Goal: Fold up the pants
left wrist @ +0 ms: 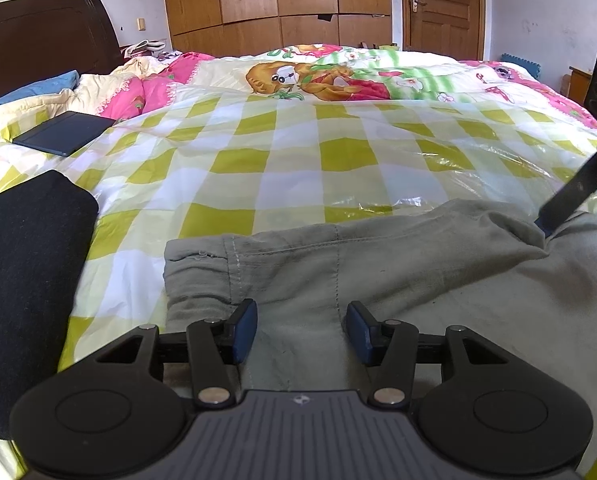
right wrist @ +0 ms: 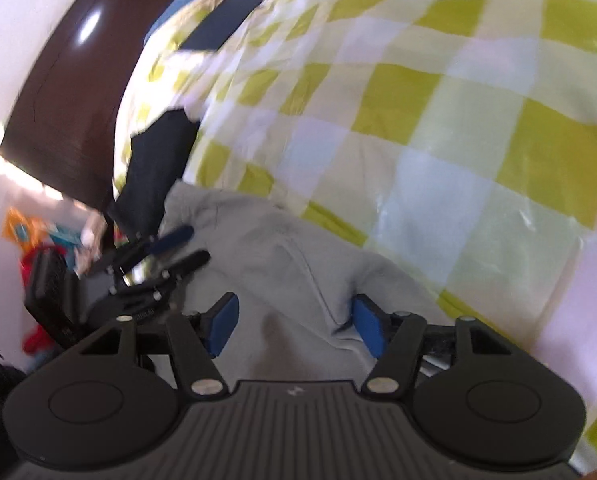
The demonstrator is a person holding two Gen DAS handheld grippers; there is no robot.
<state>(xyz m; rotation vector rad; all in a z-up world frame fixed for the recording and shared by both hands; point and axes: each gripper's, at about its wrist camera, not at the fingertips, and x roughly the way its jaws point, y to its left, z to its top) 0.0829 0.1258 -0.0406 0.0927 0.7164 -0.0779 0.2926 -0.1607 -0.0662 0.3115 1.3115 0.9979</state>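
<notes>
In the left wrist view, we hold the left gripper (left wrist: pixel 301 330) with its jaws partly apart over the grey pants (left wrist: pixel 378 276), nothing pinched between the pads. The pants lie bunched on the checked sheet (left wrist: pixel 290 152), beside a dark folded garment (left wrist: pixel 26 280); their waistband is rumpled.

In the right wrist view, blurred, our right gripper (right wrist: pixel 296 330) also straddles the grey cloth with jaws apart, gripping nothing. We judge that no neat fold is made yet; flattening and folding remain.
</notes>
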